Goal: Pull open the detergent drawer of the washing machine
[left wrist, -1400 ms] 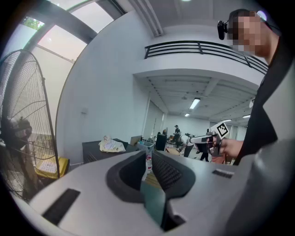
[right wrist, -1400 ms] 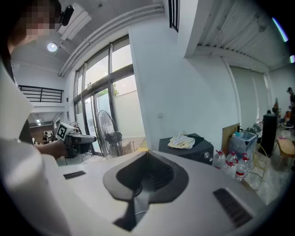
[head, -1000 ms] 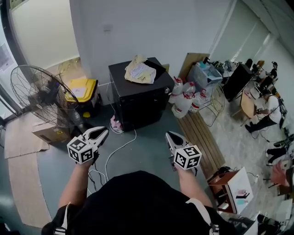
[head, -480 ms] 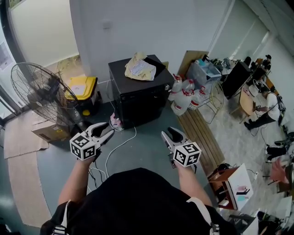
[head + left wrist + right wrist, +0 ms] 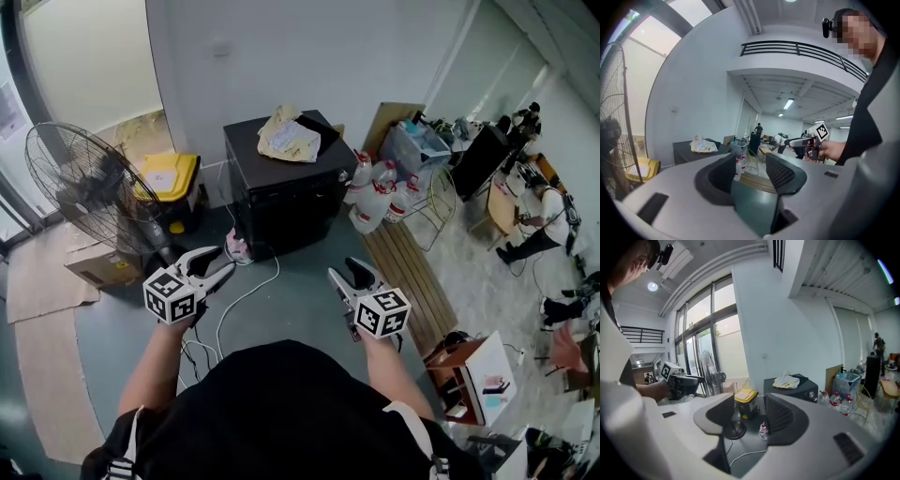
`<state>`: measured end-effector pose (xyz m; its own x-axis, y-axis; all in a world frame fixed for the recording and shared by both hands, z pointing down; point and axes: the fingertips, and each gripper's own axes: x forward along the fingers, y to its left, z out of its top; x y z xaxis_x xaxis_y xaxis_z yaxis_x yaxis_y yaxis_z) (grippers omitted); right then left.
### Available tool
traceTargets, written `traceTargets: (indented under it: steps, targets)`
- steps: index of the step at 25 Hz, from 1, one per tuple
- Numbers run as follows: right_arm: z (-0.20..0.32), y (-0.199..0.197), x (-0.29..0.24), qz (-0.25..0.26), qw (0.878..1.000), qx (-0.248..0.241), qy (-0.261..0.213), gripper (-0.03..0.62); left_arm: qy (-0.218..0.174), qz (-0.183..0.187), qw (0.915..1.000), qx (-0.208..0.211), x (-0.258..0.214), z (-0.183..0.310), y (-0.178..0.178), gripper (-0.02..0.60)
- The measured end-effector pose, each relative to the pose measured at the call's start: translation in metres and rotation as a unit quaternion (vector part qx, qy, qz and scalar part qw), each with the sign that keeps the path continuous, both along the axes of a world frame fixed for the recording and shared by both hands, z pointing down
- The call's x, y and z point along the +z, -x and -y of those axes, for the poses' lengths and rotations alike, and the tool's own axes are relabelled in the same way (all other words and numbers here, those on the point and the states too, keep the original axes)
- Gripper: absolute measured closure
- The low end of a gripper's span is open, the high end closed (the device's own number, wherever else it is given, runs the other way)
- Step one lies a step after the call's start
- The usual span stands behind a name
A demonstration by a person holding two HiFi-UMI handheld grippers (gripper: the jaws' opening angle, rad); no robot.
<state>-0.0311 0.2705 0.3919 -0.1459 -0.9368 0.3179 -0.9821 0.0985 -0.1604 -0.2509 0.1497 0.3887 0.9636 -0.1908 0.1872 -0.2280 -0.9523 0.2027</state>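
Jaws wider: left gripper [image 5: 225,262], right gripper [image 5: 343,269].

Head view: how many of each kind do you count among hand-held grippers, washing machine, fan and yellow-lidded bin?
left hand-held gripper and right hand-held gripper: 2
black washing machine: 1
pedestal fan: 1
yellow-lidded bin: 1
total: 5

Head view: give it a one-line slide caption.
Person facing a black washing machine, left gripper and right gripper, jaws just opened and empty, held short of it.
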Motion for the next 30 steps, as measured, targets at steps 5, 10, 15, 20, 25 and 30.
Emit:
traceTargets:
  steps: [5,10,15,20,25,30]
  targets:
    - [-0.003,0.009,0.001,0.001,1.000,0.002,0.001,0.376,0.002,0.000,1.0000,0.004,0.003,-0.003,0.008,0.376]
    - [-0.009,0.019,0.004,0.002,1.000,0.002,0.008,0.373,0.010,-0.001,0.9999,0.004,0.006,-0.007,0.017,0.376]
    - [-0.011,0.023,0.008,0.006,1.000,0.002,0.014,0.373,0.017,-0.001,0.9999,-0.001,0.012,-0.010,0.023,0.376]
    - [-0.005,0.027,0.008,0.009,1.000,0.000,0.013,0.373,0.025,0.004,0.9997,-0.006,0.020,-0.009,0.033,0.376]
    - [-0.001,0.029,0.012,0.015,1.000,-0.007,0.016,0.375,0.030,0.008,0.9995,-0.011,0.024,-0.007,0.034,0.376]
    - [0.004,0.022,0.015,0.015,1.000,-0.009,0.018,0.375,0.029,0.009,0.9994,-0.015,0.026,-0.002,0.028,0.376]
